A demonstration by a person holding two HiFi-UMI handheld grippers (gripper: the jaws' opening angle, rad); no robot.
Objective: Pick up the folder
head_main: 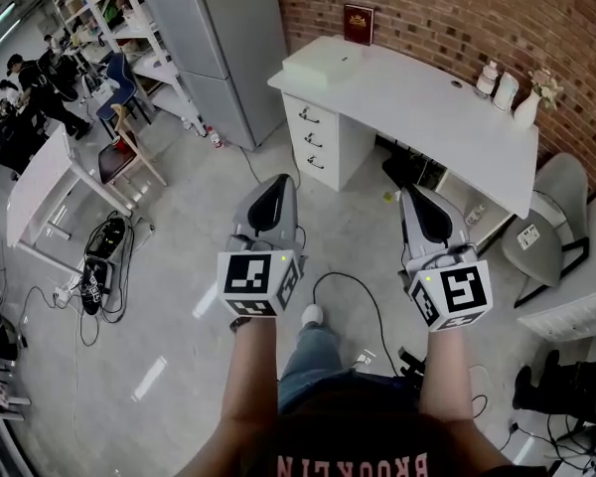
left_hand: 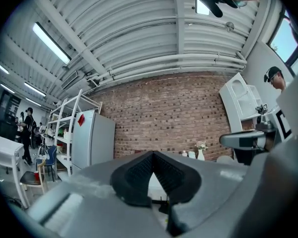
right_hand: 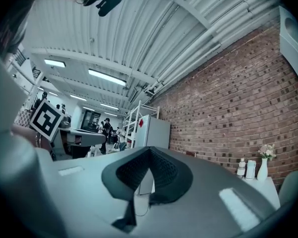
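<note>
A flat white folder (head_main: 323, 65) lies on the left end of the white desk (head_main: 437, 117) against the brick wall. Both grippers are held side by side over the floor, well short of the desk and pointing toward it. My left gripper (head_main: 275, 193) has its jaws shut with nothing between them, and the same closed tips (left_hand: 153, 155) fill the left gripper view. My right gripper (head_main: 418, 201) is also shut and empty, its black pads (right_hand: 161, 170) meeting at the tip (right_hand: 150, 150). The folder does not show in either gripper view.
A brown book (head_main: 359, 23) leans on the wall behind the folder; bottles and a vase (head_main: 524, 102) stand at the desk's right end. Drawers (head_main: 316, 132) sit under the desk, a grey chair (head_main: 556, 229) to its right. A fridge (head_main: 214, 43), shelves (head_main: 107, 13), floor cables (head_main: 104, 266).
</note>
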